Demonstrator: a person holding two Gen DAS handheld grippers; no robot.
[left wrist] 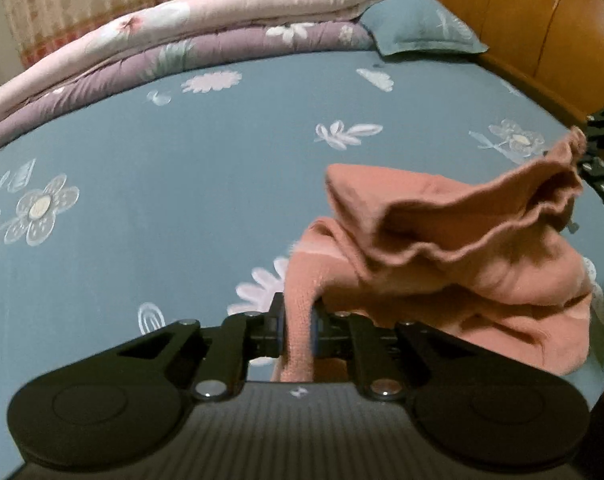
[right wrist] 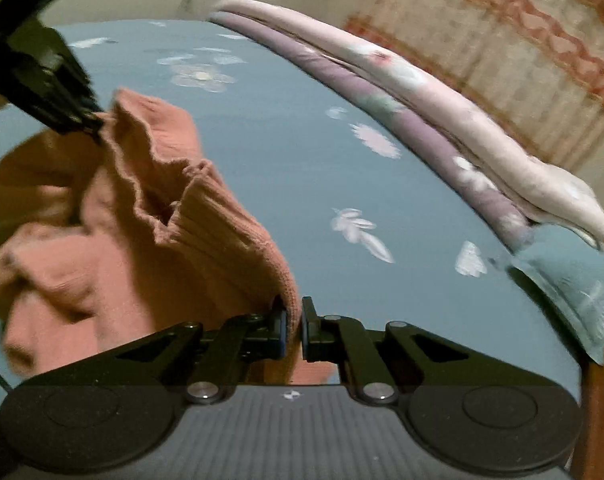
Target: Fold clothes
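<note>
A salmon-pink knitted garment (left wrist: 453,240) hangs rumpled just above the blue flowered bedsheet (left wrist: 222,168). In the left wrist view my left gripper (left wrist: 298,326) is shut on one corner of its edge, the fabric bunched between the pads. The right gripper (left wrist: 581,156) pinches the other end of that edge at the far right. In the right wrist view my right gripper (right wrist: 294,326) is shut on the ribbed hem of the garment (right wrist: 150,232), and the left gripper (right wrist: 96,124) holds the far corner at upper left. The hem sags in waves between them.
A folded pink and purple quilt (left wrist: 206,40) lies along the far side of the bed, with a blue pillow (left wrist: 417,28) beside it. A wooden headboard (left wrist: 541,20) stands at the right. A patterned curtain (right wrist: 501,52) hangs behind the quilt.
</note>
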